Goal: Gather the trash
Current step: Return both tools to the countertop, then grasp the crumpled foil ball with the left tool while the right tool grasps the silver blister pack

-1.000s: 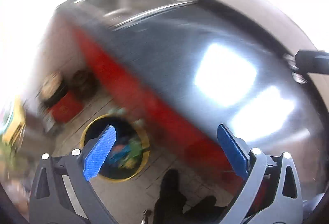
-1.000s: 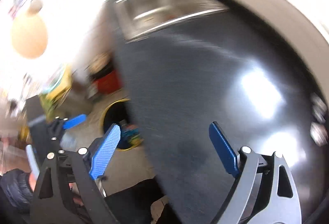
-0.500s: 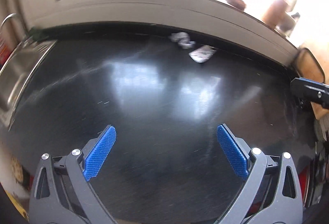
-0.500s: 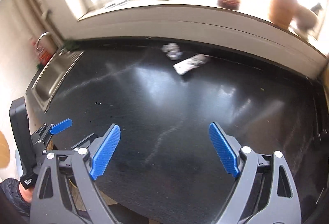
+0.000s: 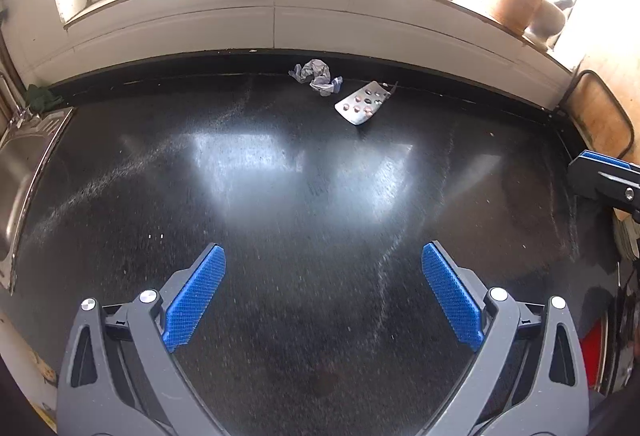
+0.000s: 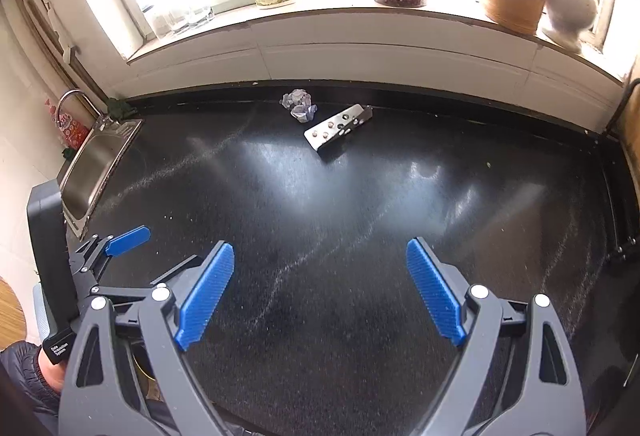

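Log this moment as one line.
left gripper: open, empty | right gripper: open, empty | trash: wad, blister pack at counter back | none picked

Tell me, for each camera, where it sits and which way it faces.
Left wrist: on the left gripper, angled down across the black counter toward the windowsill; the right gripper's tip shows at the right edge.
Right wrist: on the right gripper, facing likewise; left gripper and a sleeve show at left.
Shared: crumpled paper, blister pack.

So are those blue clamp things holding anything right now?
No, nothing. The left gripper and the right gripper are both open and empty above the black counter. The crumpled wrapper and pill blister pack lie untouched by the wall.
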